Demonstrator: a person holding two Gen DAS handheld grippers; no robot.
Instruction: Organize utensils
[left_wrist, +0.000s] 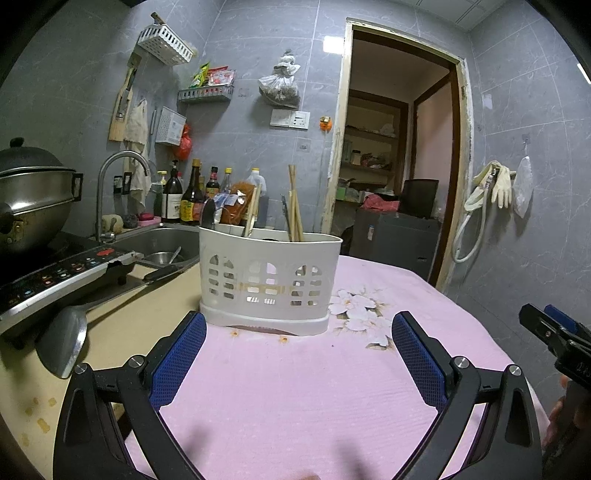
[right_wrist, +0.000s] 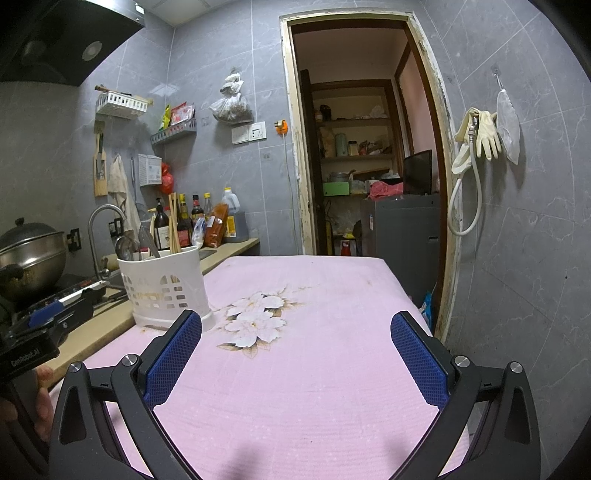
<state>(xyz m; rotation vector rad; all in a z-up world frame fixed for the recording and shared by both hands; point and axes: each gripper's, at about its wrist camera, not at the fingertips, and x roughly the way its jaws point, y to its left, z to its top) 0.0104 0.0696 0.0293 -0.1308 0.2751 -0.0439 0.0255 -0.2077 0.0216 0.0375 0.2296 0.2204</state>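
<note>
Both grippers, left gripper (left_wrist: 299, 328) and right gripper (right_wrist: 295, 328), spread wide and empty over pink floral cloth (left_wrist: 295, 387), white perforated plastic utensil caddy (left_wrist: 269, 273) frame centre holding wooden chopsticks (left_wrist: 294, 206); probably approach slowly, pinch utensils without tipping it.

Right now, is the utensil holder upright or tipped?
Upright: the utensil holder sits flat on the pink cloth, chopsticks standing inside.

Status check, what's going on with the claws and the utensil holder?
Left claw open, empty. Right claw open, empty. Utensil holder upright on pink cloth, chopsticks inside. Nothing blocking.
</note>
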